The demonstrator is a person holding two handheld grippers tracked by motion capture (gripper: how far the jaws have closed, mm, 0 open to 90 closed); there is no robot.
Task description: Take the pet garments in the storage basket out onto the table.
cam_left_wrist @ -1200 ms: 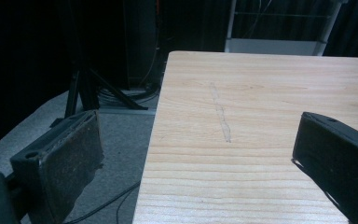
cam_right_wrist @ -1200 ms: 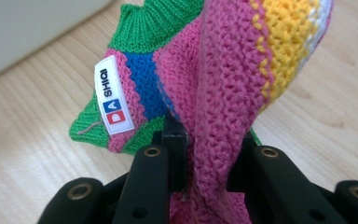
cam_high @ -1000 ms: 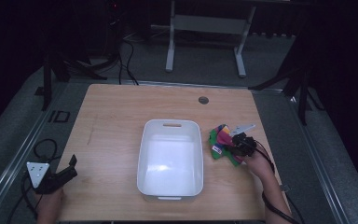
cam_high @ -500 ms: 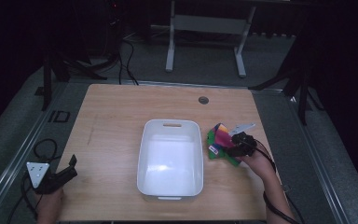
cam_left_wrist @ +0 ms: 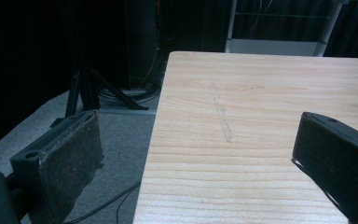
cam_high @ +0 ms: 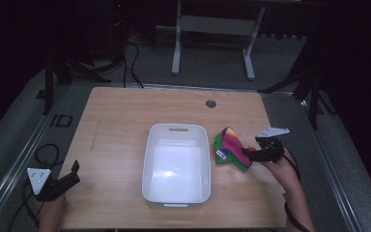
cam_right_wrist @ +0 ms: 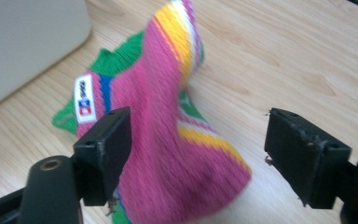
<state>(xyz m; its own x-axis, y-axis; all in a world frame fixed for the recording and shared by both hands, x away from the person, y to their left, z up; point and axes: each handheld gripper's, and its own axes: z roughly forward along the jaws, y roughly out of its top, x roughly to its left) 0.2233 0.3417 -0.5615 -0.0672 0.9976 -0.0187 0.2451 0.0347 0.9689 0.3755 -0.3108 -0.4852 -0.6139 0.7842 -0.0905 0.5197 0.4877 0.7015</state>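
Ribbed knit sock (cam_right_wrist: 168,126), matt wooden table (cam_right_wrist: 284,56)

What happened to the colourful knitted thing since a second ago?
The right tongs have just been opening and let go of the striped knitted cloth; it lies between the jaws, unpinched, on the table. The right hand pulled back a little. The white tub and left tongs stayed put.
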